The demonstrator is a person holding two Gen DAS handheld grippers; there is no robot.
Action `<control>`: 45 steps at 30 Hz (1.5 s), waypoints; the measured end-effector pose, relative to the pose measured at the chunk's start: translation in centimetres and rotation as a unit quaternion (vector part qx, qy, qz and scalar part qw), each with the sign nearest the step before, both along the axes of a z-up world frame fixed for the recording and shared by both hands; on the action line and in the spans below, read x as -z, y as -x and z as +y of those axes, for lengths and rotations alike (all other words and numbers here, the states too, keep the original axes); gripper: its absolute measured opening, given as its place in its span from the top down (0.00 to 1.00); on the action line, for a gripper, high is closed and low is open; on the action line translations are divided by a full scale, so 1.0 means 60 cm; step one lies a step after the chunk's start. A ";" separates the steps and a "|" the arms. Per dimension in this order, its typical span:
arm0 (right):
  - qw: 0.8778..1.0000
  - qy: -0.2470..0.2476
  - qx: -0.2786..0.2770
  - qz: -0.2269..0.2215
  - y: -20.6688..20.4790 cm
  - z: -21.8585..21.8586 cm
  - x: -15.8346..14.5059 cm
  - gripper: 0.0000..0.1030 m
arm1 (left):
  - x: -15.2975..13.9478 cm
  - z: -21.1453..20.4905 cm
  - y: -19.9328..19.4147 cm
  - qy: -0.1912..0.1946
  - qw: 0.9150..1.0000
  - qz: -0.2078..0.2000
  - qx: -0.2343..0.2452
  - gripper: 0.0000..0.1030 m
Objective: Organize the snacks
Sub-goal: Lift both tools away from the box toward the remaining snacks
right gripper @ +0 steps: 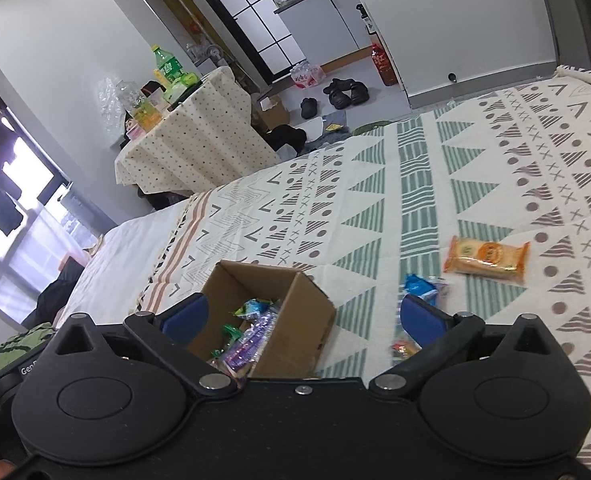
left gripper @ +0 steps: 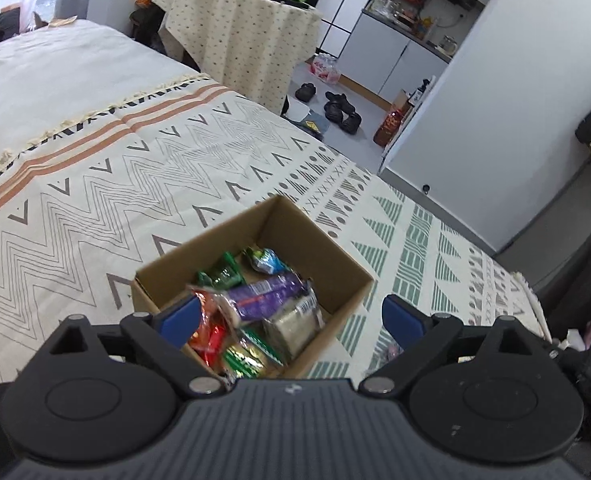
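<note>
Brown corrugated card: the open-topped cardboard box [left gripper: 319, 248] sits on the patterned cream bedspread [left gripper: 107, 184], right under both your grippers. Inside it, in the left wrist view, a purple-wrapped snack bar [left gripper: 265, 294] lies across the top, with a clear-wrapped pale biscuit pack [left gripper: 295, 326] beside it, green packets [left gripper: 225, 274], a blue-and-green sweet packet [left gripper: 265, 260] by the far wall, and a red-orange packet [left gripper: 209, 334] at the near corner. Print on these wrappers is too small to read.

Your left gripper [left gripper: 289, 320] has its blue-padded jaws spread wide above the box, nothing between the pads. Your right gripper [right gripper: 303, 318] is likewise spread wide and holding nothing; the box's right wall [right gripper: 291, 328] shows between its fingers.

Only the right wrist view shows what lies outside the box: an orange-wrapped rectangular biscuit pack [right gripper: 487, 260] on the bedspread, well to the right, and a small blue crinkled packet [right gripper: 423, 286] just behind the right finger; a further multicoloured packet [right gripper: 405, 348] peeks below that finger. Its label is illegible. That view also catches partial white lettering, "Gen", on the dark device [right gripper: 27, 370] at the lower left edge.

Both views show the side table under a dotted cream cloth [left gripper: 235, 32] bearing a green plastic bottle [right gripper: 167, 64], and a red bottle [right gripper: 383, 62] on the floor.
</note>
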State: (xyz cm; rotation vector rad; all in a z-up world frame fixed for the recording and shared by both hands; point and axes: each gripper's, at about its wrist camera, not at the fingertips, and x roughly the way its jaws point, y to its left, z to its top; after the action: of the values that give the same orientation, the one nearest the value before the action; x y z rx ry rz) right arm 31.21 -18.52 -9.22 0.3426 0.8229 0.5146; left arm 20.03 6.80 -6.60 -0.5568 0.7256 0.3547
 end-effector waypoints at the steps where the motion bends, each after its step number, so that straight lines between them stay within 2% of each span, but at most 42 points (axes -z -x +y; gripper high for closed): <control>1: 1.000 -0.001 -0.001 -0.001 0.001 -0.007 -0.003 0.00 | -0.002 -0.008 0.000 -0.003 1.000 0.001 0.002 0.06; 10: 1.000 -0.010 -0.002 -0.010 0.005 -0.076 -0.025 0.00 | -0.021 -0.068 0.000 -0.016 1.000 -0.001 0.021 0.06; 28: 1.000 -0.024 -0.009 -0.012 0.003 -0.189 -0.012 0.00 | -0.010 -0.174 -0.022 -0.032 0.999 0.005 0.038 0.06; 36: 0.999 -0.031 0.010 0.001 -0.016 -0.223 0.012 0.00 | 0.016 -0.210 -0.047 -0.023 0.999 0.010 0.048 0.07; 45: 0.998 -0.029 0.042 0.024 -0.040 -0.246 0.046 0.00 | 0.052 -0.219 -0.076 -0.008 0.999 0.018 0.049 0.09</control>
State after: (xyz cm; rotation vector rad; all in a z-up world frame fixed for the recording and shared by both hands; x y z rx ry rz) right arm 33.63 -33.28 -11.96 0.4419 0.8385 0.4544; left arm 24.60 -6.32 -9.73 -0.4983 0.7818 0.2800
